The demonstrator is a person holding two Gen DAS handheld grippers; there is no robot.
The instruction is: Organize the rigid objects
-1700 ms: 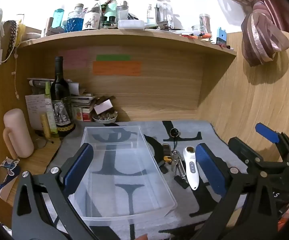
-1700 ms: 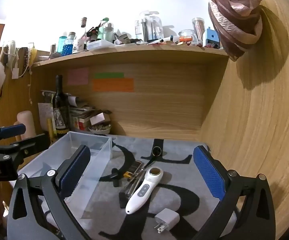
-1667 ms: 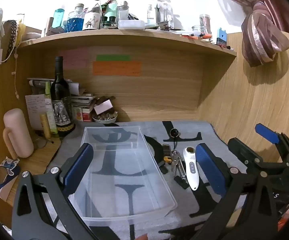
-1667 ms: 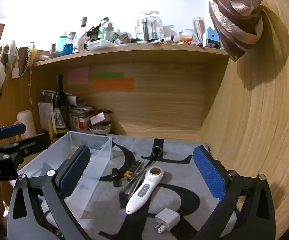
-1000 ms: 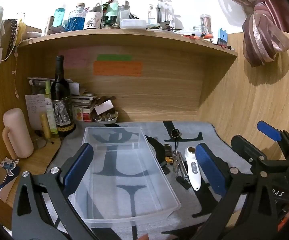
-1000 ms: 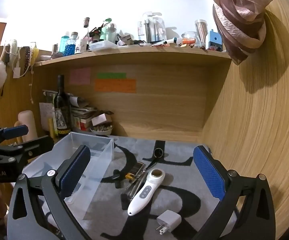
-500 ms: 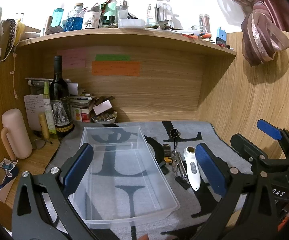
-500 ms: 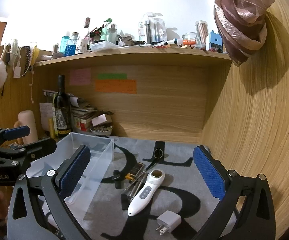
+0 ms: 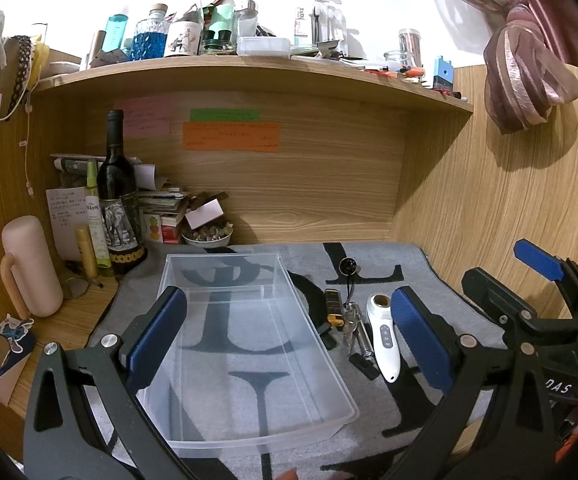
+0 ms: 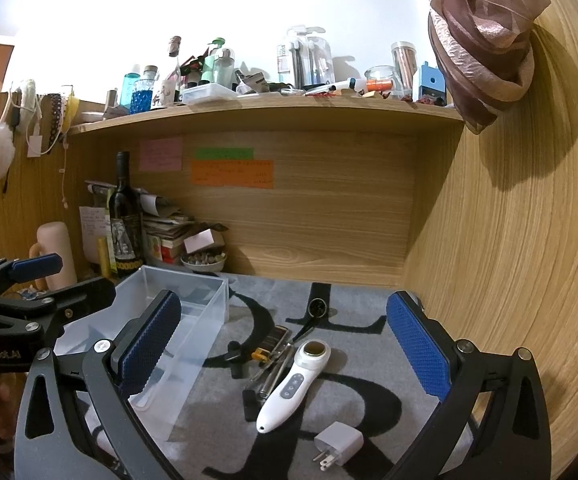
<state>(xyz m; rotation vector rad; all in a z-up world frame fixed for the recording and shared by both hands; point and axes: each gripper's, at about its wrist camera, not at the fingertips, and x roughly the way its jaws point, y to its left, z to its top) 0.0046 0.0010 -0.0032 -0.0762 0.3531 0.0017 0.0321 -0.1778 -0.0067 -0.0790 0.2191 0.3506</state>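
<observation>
With both the left gripper (image 9: 289, 332) and right gripper (image 10: 285, 344) jaws released and barely shifted over the last moments, the clear bin (image 9: 249, 360) remains empty; the white handheld device (image 10: 293, 384) lies beside it, ungrasped.

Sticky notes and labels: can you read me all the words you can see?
"GenRobot.AI": on the left gripper body, blurry.
"DAS": on the right gripper body, partly cut off.
Pink, green and orange sticky notes: handwriting too small to read.
Wine bottle label: elephant picture, words unreadable.
</observation>
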